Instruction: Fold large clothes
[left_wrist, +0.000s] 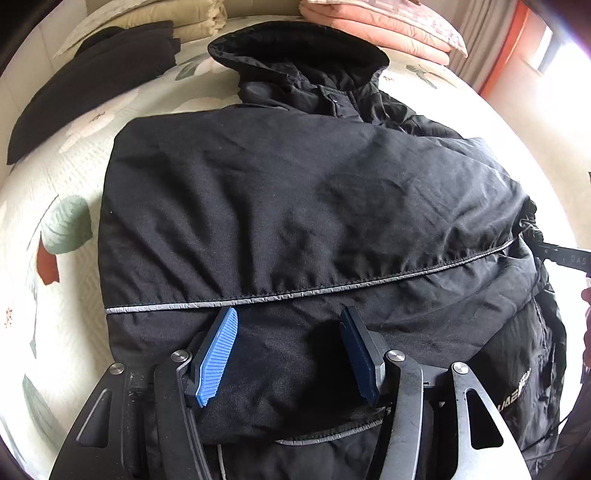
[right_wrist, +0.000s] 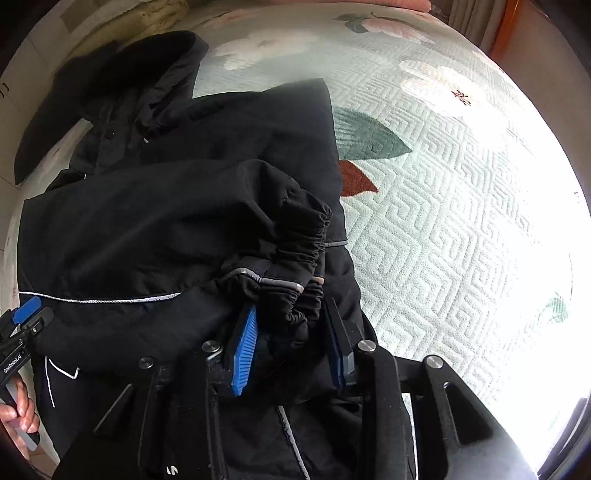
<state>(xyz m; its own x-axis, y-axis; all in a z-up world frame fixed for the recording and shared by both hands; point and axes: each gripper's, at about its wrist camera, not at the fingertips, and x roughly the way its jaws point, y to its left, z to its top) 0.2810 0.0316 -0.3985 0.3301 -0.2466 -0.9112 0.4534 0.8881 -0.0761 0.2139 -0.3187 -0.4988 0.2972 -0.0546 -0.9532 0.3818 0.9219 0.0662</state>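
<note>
While both sleeves lie folded across the black jacket on the bed, left claw gapes empty, right claw parted around the cuff; bottom-up fold remains.

One black jacket lies on one bed, its single hood toward the pillows. Two elastic cuffs show on its folded sleeves. One other dark garment lies beside it. Two folded quilts sit at the head, one cream and one pink. Two tongs work here: left tongs and right tongs.
</note>
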